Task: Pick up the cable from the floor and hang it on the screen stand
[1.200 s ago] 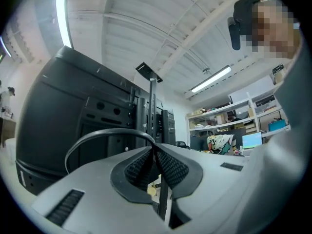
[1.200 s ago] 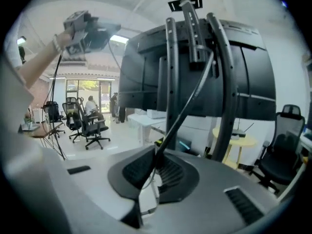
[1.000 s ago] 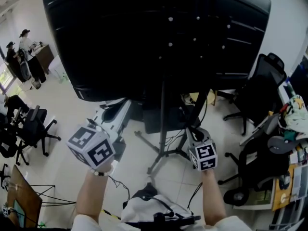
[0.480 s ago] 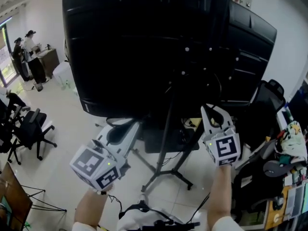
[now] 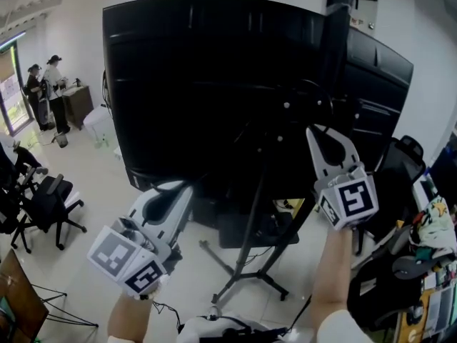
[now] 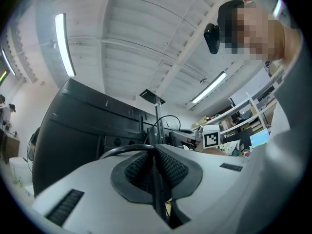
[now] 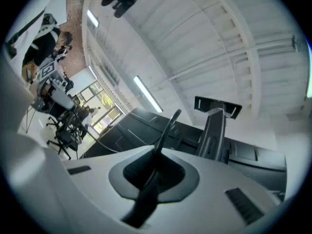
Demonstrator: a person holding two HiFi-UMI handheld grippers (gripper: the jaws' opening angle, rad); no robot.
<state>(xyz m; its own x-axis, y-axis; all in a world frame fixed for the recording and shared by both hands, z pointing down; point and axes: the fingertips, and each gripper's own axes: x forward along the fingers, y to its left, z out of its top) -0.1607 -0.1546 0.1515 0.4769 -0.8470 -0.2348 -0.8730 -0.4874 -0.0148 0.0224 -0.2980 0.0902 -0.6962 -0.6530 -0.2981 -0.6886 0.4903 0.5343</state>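
Our left gripper [image 5: 186, 187] and right gripper [image 5: 315, 131] each clamp the cable [image 7: 168, 126]; we should raise its slack over the stand [image 7: 213, 130], keeping it untwisted.

A thin black cable [image 7: 165, 129] is being held raised, pinched between the closed fingers of the left gripper [image 5: 178, 191] and of the right gripper [image 5: 323, 133], and is arching upward out of each. The black screen stand [image 5: 251, 220] is being seen upright on splayed legs just beyond, carrying dark screens.
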